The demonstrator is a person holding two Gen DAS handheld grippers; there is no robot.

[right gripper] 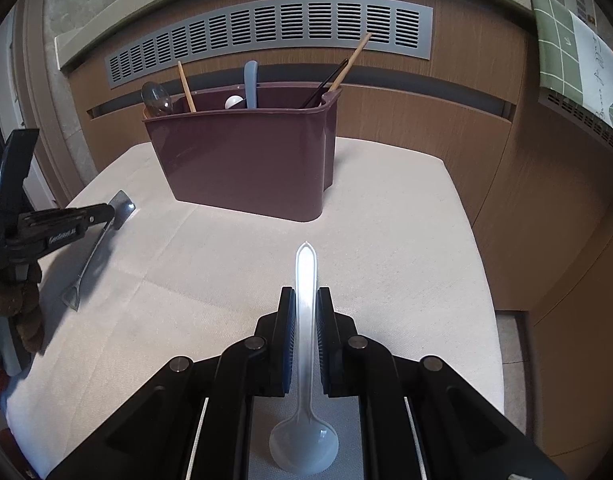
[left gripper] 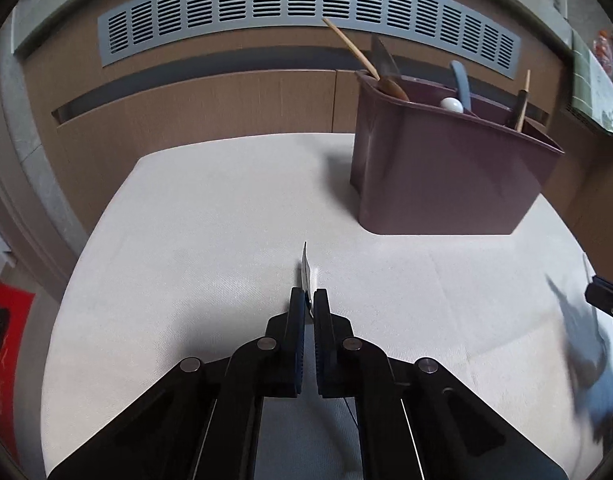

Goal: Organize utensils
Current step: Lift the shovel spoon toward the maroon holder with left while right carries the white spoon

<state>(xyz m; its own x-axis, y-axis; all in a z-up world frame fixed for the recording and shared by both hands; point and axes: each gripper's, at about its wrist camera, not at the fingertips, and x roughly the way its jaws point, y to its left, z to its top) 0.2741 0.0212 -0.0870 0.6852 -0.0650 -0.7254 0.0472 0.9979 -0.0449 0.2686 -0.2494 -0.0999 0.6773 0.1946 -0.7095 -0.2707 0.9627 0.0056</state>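
Maroon plastic, smooth and matte, forms the caddy [right gripper: 242, 160] standing at the far side of the counter [right gripper: 386, 240], which is covered in a pale, finely woven cloth. Dividers split the caddy into compartments so the utensils stand upright and sorted. Already inside are a wooden stick, a metal spoon [right gripper: 157, 98], a pale blue handle [right gripper: 250, 84], a white rounded piece and dark chopsticks [right gripper: 322, 88] with a wooden one beside them.

The right gripper [right gripper: 305, 300] has its fingers clamped on the flat handle of a translucent white plastic spoon [right gripper: 305, 320]. The tapered handle points ahead toward the caddy and the round bowl sits back between the arms of the gripper, probably so the handle end can lead into a slot.

The left gripper [left gripper: 309, 300] has its fingers together on a thin metal utensil [left gripper: 305, 268]. Its flat, squared end pokes out ahead, seen almost edge-on from the left wrist. In the right wrist view the same piece [right gripper: 100, 244] shows as a slim steel shaft slanting down to a small flared tip at the cloth, so it looks held near one end, perhaps to be lifted clear. Whether the tip touches the cloth I cannot tell.

Both utensils are well short of the caddy; my guess is that carrying them over and dropping them into matching compartments comes next.
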